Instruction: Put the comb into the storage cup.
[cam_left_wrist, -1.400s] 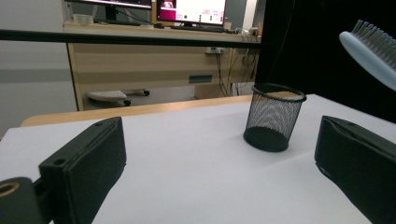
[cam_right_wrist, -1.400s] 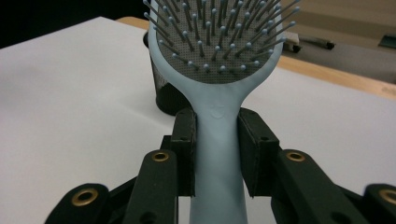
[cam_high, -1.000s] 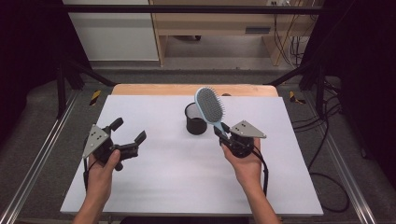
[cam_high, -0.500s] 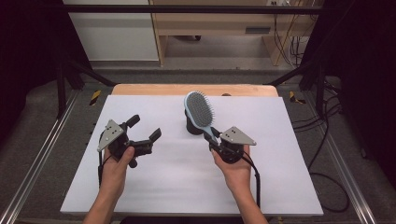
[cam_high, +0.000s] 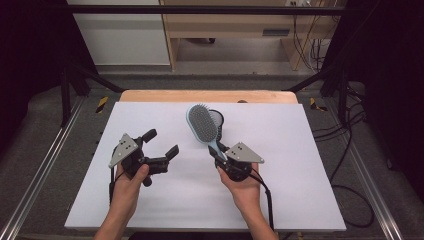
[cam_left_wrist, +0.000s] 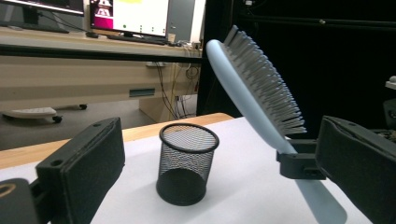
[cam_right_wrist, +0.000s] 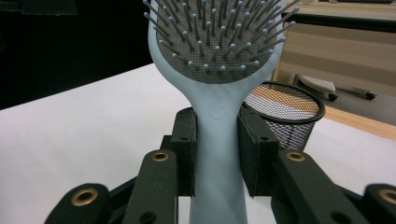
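My right gripper (cam_high: 218, 151) is shut on the handle of a light blue hairbrush (cam_high: 202, 123). The brush head rises up and away from the hand, bristles facing the high view. In the right gripper view both pads (cam_right_wrist: 186, 154) press the handle of the hairbrush (cam_right_wrist: 217, 116). A black mesh cup (cam_high: 218, 120) stands upright just behind the brush head, also seen as the cup (cam_right_wrist: 289, 116) and the cup (cam_left_wrist: 187, 163). My left gripper (cam_high: 161, 142) is open and holds nothing, to the left of the brush. Between its jaws I look across at the cup and the hairbrush (cam_left_wrist: 261, 93).
Everything sits on a white board (cam_high: 300, 150) with a wooden strip (cam_high: 210, 96) along its far edge. Metal rails (cam_high: 45, 165) run down both sides. Cables (cam_high: 350, 150) lie on the floor at the right, and a desk with monitors (cam_left_wrist: 126, 18) stands beyond.
Both hands have drawn in toward the middle of the board. The brush has travelled left with the right gripper and now stands in front of the cup.
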